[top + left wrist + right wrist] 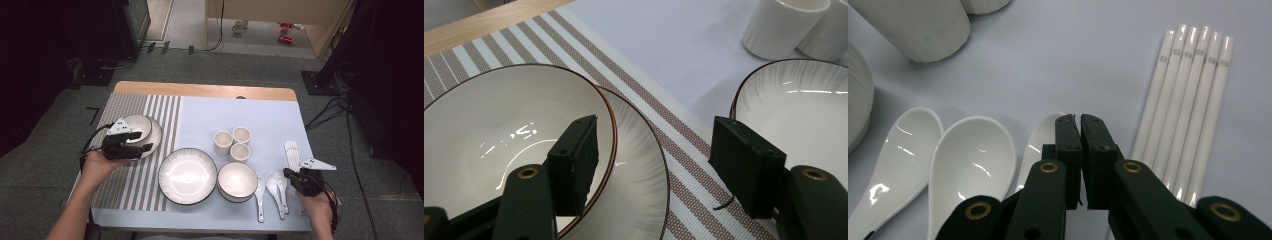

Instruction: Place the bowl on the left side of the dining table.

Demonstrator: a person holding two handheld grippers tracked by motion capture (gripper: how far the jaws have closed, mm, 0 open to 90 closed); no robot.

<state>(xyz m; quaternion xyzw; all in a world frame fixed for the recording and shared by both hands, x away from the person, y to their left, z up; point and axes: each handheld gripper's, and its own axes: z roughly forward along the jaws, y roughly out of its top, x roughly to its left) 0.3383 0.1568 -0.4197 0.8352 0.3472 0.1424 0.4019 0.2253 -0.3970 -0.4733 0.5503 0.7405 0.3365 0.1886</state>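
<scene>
The left claw [654, 165] stands spread astride the rim of the bowl [499, 140] nested on a plate [639, 185] at the table's [200, 117] left: glazed, weighty, slippery, breakable, best pinched at the rim. The right claw [1080, 125] is pressed together over a slick, light spoon [1040, 145], best taken by its handle.

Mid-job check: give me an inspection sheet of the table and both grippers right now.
Surface: blue cloth, striped mat at left; no spills seen.
Job's things: small bowl stacked on side plate; third spoon beside two other spoons.
Clutter: large plate, deep bowl, three cups, white chopsticks.
Grippers: left gripper open, straddling the small bowl's rim; right gripper shut over the third spoon, hold unclear.
Cables: left gripper's cable loops off the table; floor cables at right.
Surroundings: red can on floor.
</scene>
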